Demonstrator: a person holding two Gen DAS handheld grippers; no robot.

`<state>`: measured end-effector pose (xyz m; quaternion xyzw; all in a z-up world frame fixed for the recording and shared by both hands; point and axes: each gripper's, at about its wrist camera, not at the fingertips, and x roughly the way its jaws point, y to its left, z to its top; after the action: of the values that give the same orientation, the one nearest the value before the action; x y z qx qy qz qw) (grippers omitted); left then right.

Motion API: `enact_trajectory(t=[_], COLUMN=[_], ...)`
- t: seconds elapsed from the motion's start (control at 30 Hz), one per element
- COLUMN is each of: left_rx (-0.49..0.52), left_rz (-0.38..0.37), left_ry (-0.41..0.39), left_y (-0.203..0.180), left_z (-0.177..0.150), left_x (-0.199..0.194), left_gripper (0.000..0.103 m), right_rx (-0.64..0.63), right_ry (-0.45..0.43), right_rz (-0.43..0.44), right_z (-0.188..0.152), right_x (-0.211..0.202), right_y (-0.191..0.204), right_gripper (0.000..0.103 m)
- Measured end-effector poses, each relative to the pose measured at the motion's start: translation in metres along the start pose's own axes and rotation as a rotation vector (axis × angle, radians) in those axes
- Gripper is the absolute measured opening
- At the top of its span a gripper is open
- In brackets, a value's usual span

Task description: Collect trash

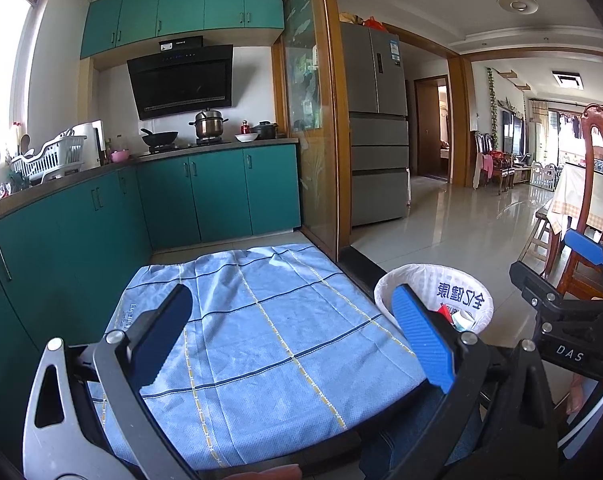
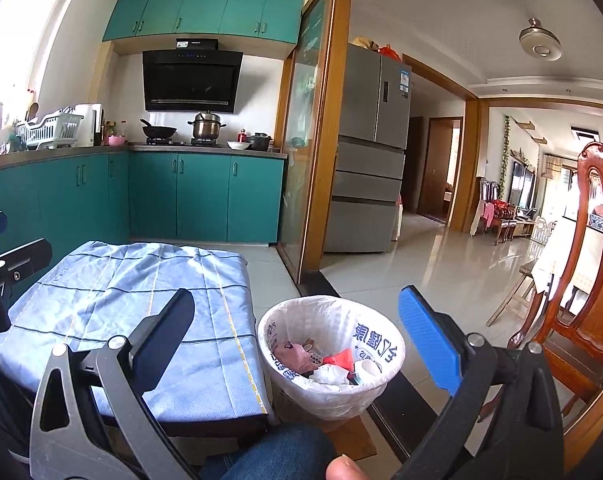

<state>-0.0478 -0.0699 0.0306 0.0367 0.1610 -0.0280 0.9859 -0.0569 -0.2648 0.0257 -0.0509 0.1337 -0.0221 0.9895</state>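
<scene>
A small bin (image 2: 333, 392) lined with a white printed bag stands on the floor right of a low table and holds several wrappers (image 2: 329, 362). In the left wrist view the same bin (image 1: 465, 300) shows beyond my right finger. The table's blue checked cloth (image 1: 261, 340) (image 2: 141, 300) is bare. My left gripper (image 1: 293, 332) hangs open above the cloth, holding nothing. My right gripper (image 2: 297, 332) is open over the bin's near edge, also with nothing held. The right gripper's body (image 1: 573, 320) appears at the right of the left wrist view.
Teal kitchen cabinets (image 1: 205, 196) run along the left and back, with pots on the stove (image 1: 209, 128). A sliding glass door frame (image 2: 321, 160) and a grey fridge (image 2: 369, 152) stand behind. A wooden chair (image 2: 581, 280) is close on the right. A person's denim knee (image 2: 269, 452) is below.
</scene>
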Motion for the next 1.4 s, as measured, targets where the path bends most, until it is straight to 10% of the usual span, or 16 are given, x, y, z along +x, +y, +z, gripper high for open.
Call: enact_trajectory(t=[1.4], left_rx=[-0.008], left_rz=[-0.019], left_ry=[0.062], left_y=[-0.004], left_z=[-0.007], left_x=[0.015], left_gripper=[0.1], right_rx=[-0.007], right_ry=[0.04], right_rz=[-0.005], right_z=[0.001], right_x=[0.017], right_y=[0.001], right_gripper=[0.1])
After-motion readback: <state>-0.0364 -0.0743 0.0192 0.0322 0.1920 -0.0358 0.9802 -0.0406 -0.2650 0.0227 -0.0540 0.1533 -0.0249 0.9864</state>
